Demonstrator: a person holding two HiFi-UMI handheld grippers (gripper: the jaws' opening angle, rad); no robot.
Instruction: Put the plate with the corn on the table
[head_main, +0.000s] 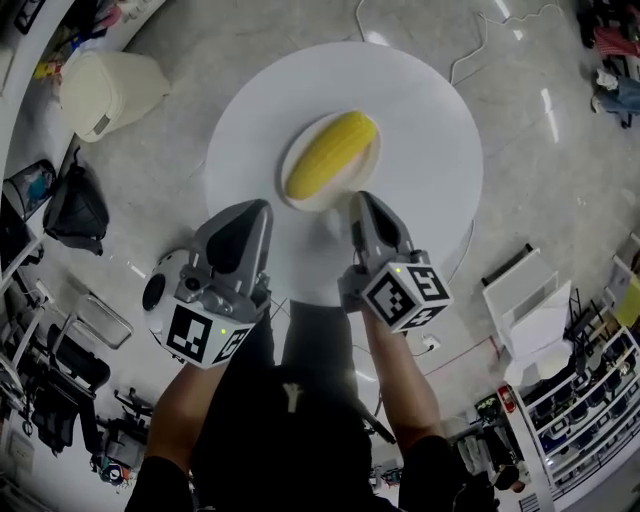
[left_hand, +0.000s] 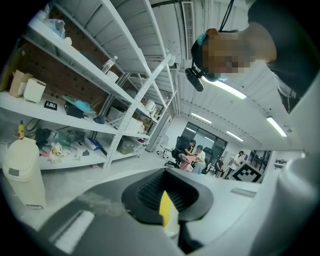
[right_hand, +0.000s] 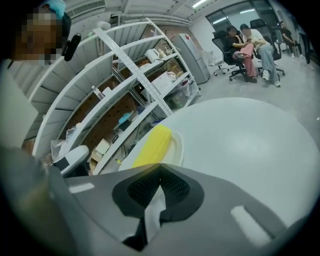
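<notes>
The plate (head_main: 322, 200) with corn (head_main: 333, 152) sits on the tabletop (head_main: 430, 130). The right tool (head_main: 356, 196) is closed at its near rim, apparently gripping nothing; the left tool (head_main: 262, 205) is closed, empty. I'd withdraw straight back, not nudging the rim.

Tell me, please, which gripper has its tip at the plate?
The right gripper: its tip sits at the plate's near rim, by the corn; the left gripper ends short of the plate, over bare table.
</notes>
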